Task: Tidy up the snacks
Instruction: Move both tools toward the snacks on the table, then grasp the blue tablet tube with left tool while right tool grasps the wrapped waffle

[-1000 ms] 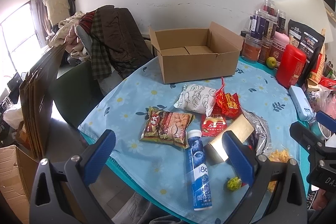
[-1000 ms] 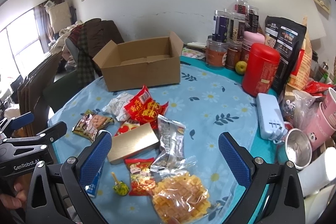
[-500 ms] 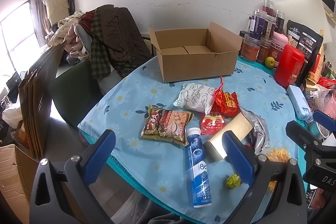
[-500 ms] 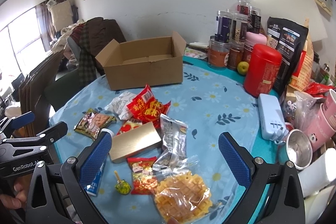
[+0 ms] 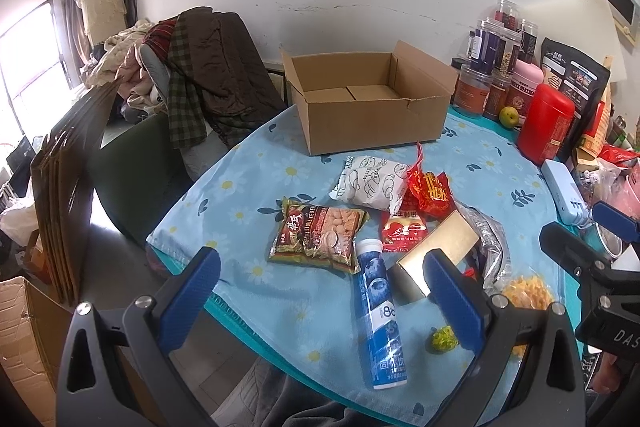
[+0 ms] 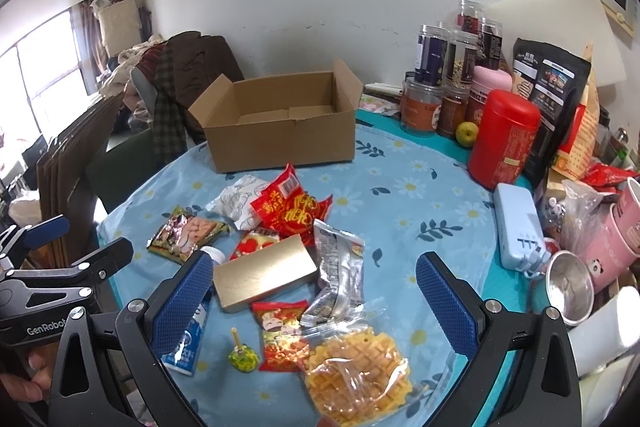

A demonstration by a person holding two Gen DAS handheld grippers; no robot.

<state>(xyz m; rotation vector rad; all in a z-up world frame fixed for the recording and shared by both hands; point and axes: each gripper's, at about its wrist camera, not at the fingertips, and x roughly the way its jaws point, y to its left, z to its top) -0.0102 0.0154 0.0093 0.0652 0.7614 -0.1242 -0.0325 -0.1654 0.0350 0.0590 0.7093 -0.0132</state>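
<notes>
Right wrist view showed wide-open, empty right gripper [image 6: 314, 303] hovering over clear-bagged yellow waffle [image 6: 357, 371] at near table edge, empty brown cardboard box [image 6: 280, 119] far beyond; left gripper [image 5: 320, 297] equally spread.

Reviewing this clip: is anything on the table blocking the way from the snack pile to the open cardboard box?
Nothing visible does. The open brown cardboard box sits behind the snack pile, and only bare floral tablecloth lies between its front wall and the nearest red foil packet. Both hand-held grippers hover open above the pile.
</notes>
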